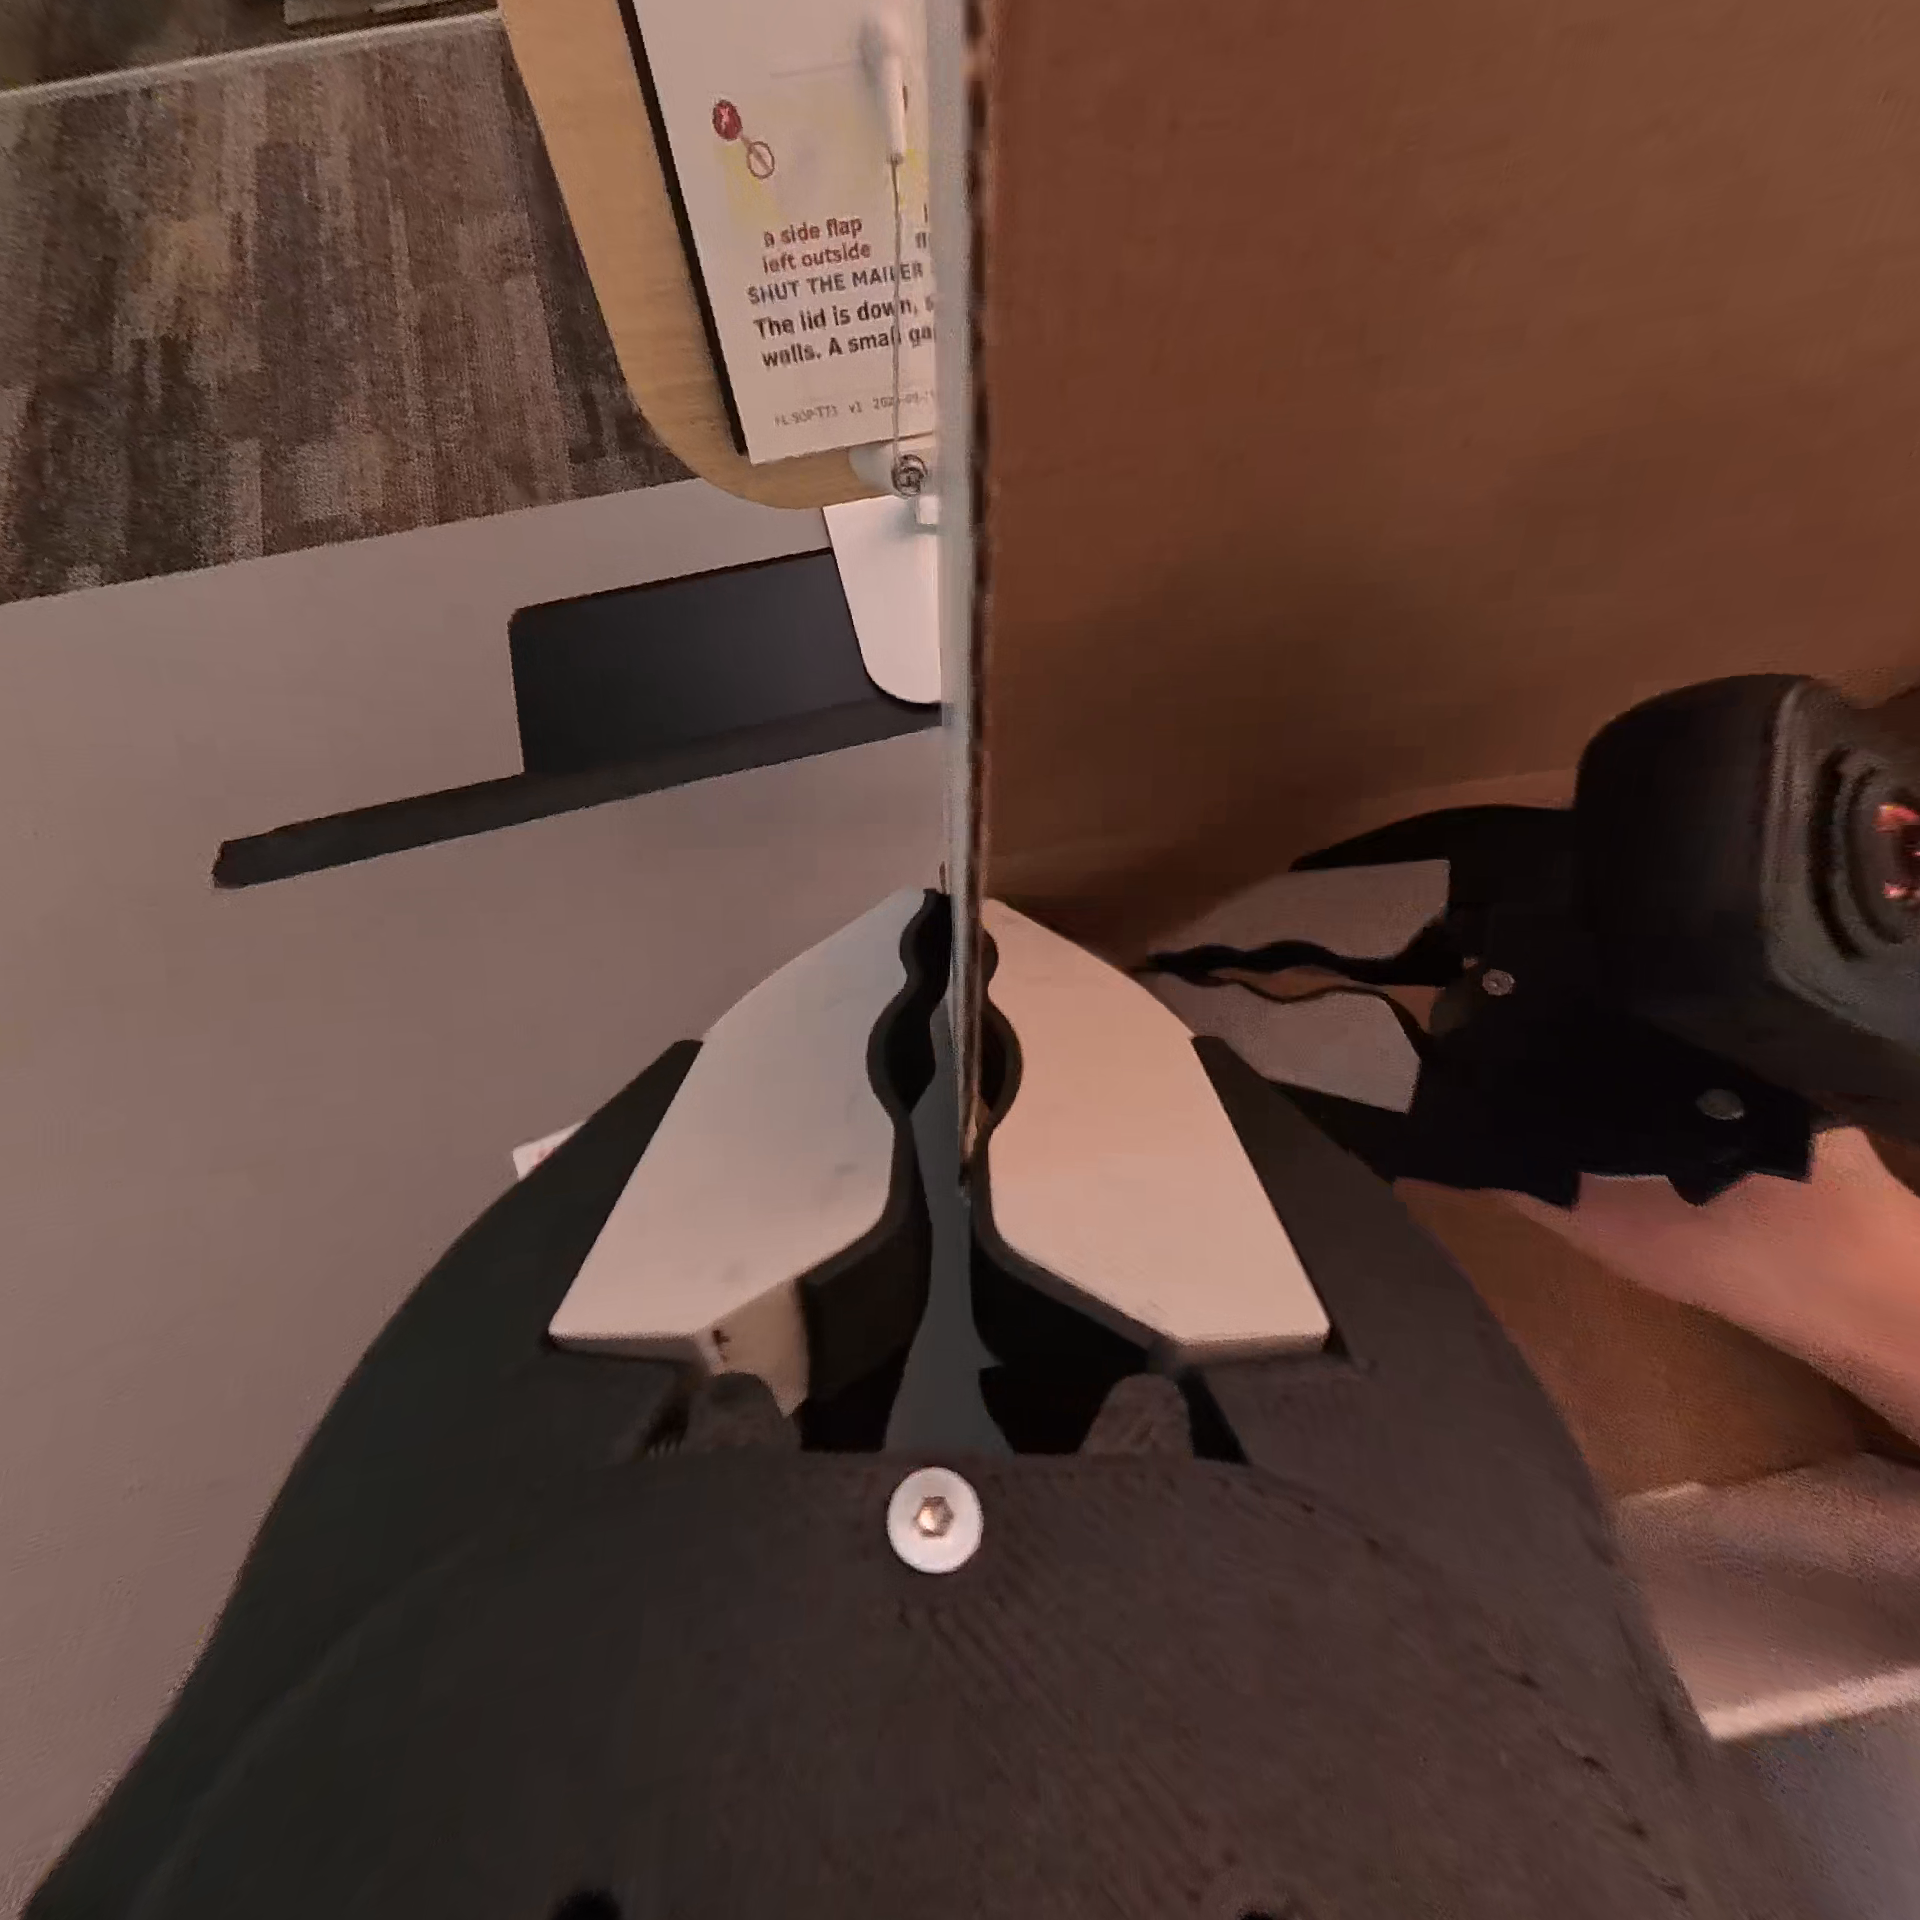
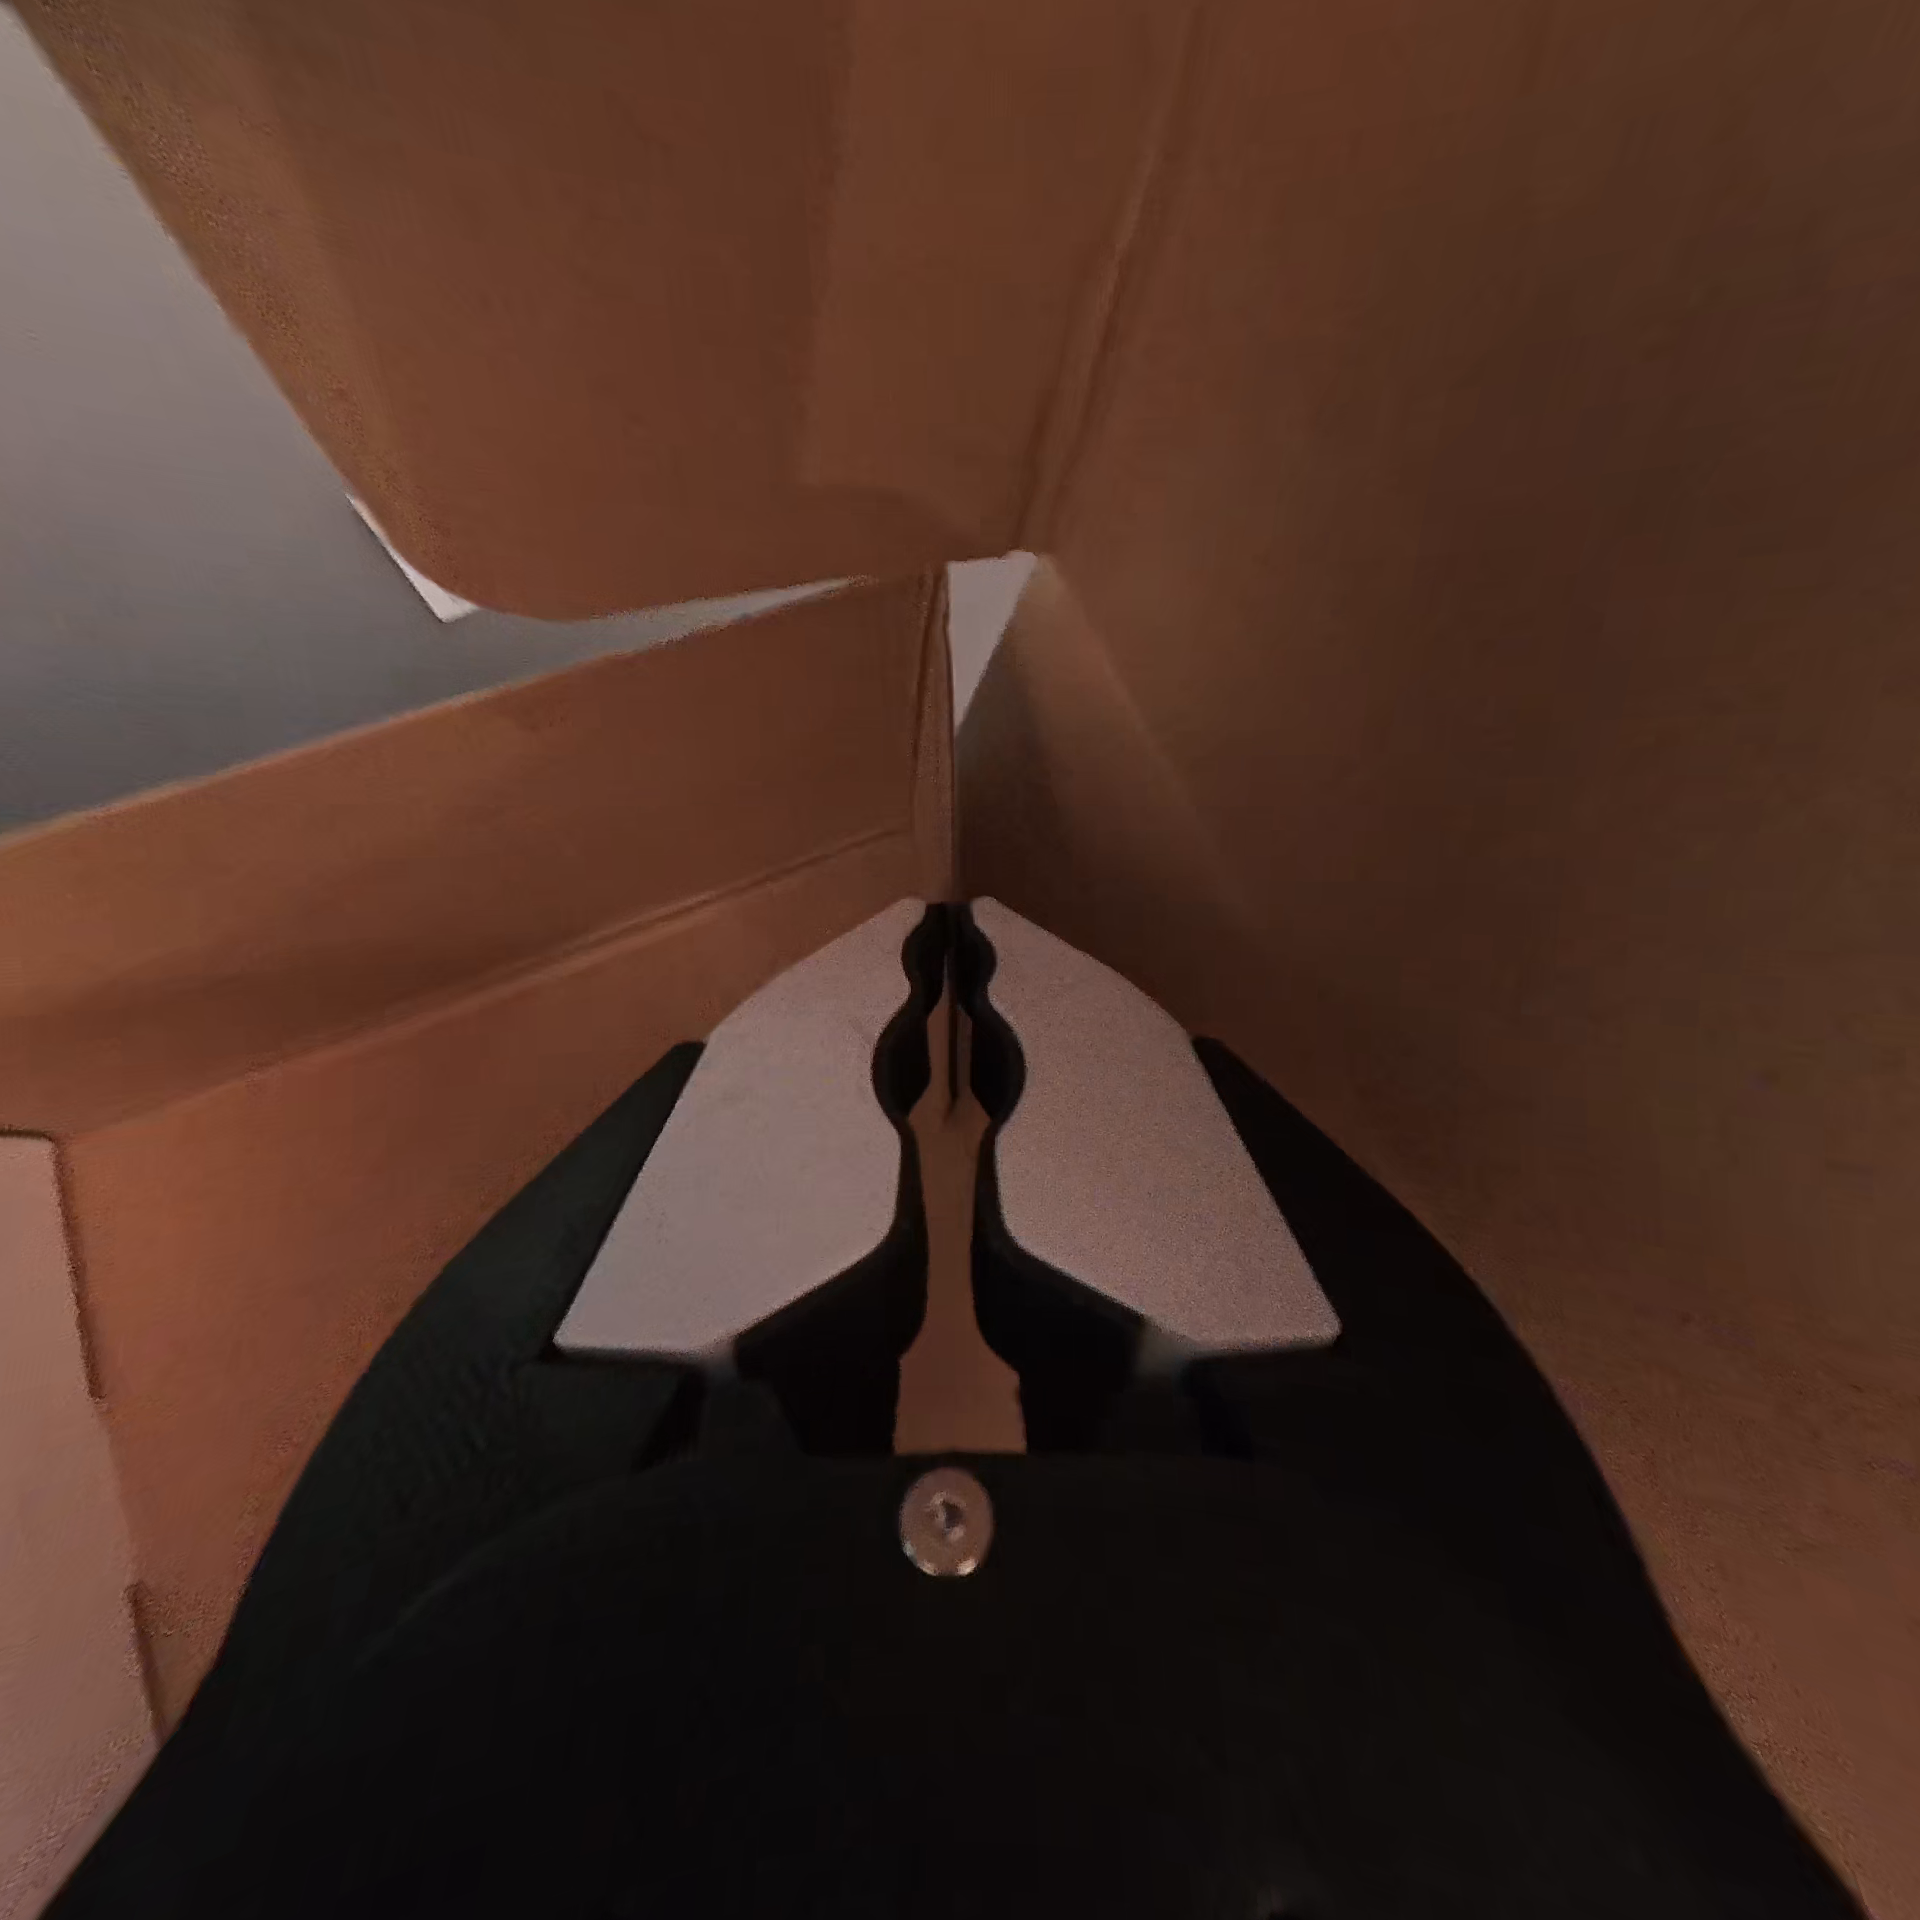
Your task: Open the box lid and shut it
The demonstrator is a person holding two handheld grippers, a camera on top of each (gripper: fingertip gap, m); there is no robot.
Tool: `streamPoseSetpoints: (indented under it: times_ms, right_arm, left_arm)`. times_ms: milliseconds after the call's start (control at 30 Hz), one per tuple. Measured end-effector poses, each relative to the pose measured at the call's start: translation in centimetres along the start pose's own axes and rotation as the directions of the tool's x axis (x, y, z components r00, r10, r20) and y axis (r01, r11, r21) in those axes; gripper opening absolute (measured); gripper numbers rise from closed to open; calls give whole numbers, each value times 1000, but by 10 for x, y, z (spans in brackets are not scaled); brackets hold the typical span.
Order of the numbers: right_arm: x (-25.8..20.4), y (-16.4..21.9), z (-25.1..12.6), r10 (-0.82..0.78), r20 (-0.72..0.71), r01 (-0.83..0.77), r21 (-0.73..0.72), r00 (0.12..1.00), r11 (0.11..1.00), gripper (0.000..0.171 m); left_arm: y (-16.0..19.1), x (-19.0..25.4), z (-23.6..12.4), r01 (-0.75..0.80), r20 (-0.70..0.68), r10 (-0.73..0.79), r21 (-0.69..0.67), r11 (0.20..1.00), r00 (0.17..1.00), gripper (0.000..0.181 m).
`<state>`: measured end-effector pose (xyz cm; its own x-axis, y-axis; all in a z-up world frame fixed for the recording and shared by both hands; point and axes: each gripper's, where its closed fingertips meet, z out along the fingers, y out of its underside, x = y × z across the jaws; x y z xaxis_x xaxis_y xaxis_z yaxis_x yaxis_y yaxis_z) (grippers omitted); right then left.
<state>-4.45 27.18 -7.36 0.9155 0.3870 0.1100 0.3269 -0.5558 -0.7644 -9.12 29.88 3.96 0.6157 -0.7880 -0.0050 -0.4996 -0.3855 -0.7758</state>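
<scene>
We've got the box lid [image 1: 1403,436] raised, standing edge-on above the box [image 2: 436,935] on the pale table [image 1: 260,1039]. Left gripper [image 1: 961,935] is clenched on the lid's front edge; right gripper [image 2: 948,914] is pinched on a thin cardboard edge inside, prob. a side flap. Opening looks done, so we're at the turnaround. Next: swing lid down w/ both grips, tuck flaps inside the walls.
</scene>
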Motion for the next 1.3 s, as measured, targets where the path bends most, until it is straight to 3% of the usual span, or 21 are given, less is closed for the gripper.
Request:
streamPoseSetpoints:
  times_ms: [33,333,667,1067,1200,1300]
  right_arm:
    - [4,2,0,-16,-22,16,-6,1000,1000,2]
    - [15,3,2,-103,-82,101,-29,991,994,5]
    - [13,2,2,-163,-104,160,-34,981,987,7]
    - [10,4,-1,-246,-144,238,-71,958,969,8]
    - [-12,-8,-43,-338,-221,318,-123,915,940,11]
    - [-59,-29,-120,-277,-206,298,78,939,952,21]
  left_arm:
    - [2,1,-2,7,-7,-8,-16,1000,1000,2]
    - [22,7,-19,73,24,-71,-111,991,997,2]
    - [17,9,-22,109,51,-100,-229,967,994,2]
    - [46,17,-21,214,-4,-214,-20,977,977,11]
    - [46,20,-20,197,-23,-196,23,980,980,13]
    - [47,23,-20,180,-32,-178,34,983,983,18]
